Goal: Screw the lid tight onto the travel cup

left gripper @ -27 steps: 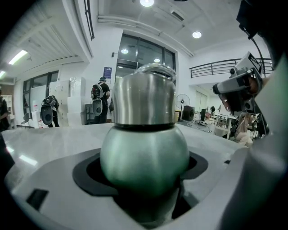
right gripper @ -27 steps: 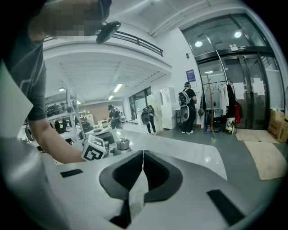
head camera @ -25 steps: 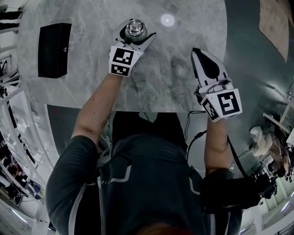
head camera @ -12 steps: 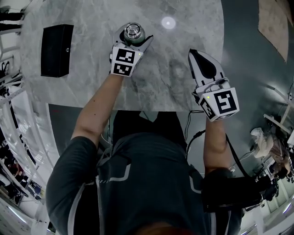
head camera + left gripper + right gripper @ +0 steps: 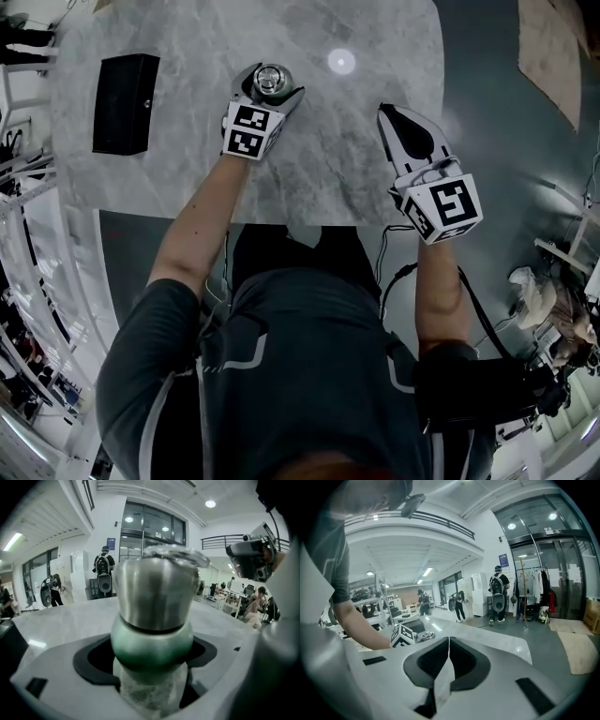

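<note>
The travel cup [image 5: 272, 79] stands upright on the marble table [image 5: 328, 169], far left of centre. In the left gripper view it fills the middle: a steel upper body [image 5: 154, 592], a green band [image 5: 151, 644] and a clear lid [image 5: 177, 555] on top. My left gripper [image 5: 269, 89] is shut on the cup, its jaws pressed against the sides below the green band. My right gripper [image 5: 386, 112] hovers to the right of the cup, well apart from it, shut with nothing between its jaws. From the right gripper view [image 5: 449, 641] the cup [image 5: 425, 636] shows small at the left.
A black box [image 5: 126, 103] lies on the table at the far left. A bright light spot [image 5: 341, 62] shines on the marble beyond the cup. The table's near edge [image 5: 281, 225] runs just in front of the person's body. People stand far off in the hall.
The head view has slid, so everything sits lower in the picture. The left gripper keeps its hold on the cup in place. The right gripper has edged slightly forward and left.
</note>
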A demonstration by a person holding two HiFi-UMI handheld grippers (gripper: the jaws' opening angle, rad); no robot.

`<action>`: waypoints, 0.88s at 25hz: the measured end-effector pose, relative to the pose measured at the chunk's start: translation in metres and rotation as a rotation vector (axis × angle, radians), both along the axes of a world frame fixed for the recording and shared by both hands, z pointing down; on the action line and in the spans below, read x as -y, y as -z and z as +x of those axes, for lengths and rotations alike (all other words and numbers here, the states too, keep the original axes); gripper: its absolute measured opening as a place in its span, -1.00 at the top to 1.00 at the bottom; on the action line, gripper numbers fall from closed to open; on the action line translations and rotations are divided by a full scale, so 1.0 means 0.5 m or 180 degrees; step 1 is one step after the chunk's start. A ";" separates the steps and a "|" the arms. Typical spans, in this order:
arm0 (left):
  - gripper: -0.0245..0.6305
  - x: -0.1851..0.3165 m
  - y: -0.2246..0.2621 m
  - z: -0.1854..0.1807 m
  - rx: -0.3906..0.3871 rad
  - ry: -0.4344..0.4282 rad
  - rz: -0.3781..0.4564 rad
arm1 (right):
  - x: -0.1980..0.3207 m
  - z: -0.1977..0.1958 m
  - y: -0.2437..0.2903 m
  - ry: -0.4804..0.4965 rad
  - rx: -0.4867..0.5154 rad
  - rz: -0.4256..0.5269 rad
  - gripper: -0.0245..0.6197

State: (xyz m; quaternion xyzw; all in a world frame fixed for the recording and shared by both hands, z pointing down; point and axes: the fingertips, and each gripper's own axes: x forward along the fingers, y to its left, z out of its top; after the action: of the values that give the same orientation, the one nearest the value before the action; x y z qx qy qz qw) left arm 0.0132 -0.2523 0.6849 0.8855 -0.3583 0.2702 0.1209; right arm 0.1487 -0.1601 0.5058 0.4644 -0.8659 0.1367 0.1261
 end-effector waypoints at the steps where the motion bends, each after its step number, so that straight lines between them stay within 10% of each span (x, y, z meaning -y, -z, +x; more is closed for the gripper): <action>1: -0.32 -0.006 0.003 -0.003 0.0024 -0.0002 0.0000 | -0.003 0.001 0.007 0.0002 0.0002 0.0003 0.82; 22: -0.31 -0.129 0.398 -0.102 -0.0659 -0.0076 0.0349 | -0.004 -0.054 0.225 0.0195 0.0156 0.0315 0.82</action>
State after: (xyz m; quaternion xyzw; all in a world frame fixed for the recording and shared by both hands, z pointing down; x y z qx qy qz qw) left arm -0.0376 -0.1879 0.4858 0.9181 -0.3475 0.1587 0.1054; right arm 0.1218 -0.1579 0.3934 0.4398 -0.8882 0.1012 0.0859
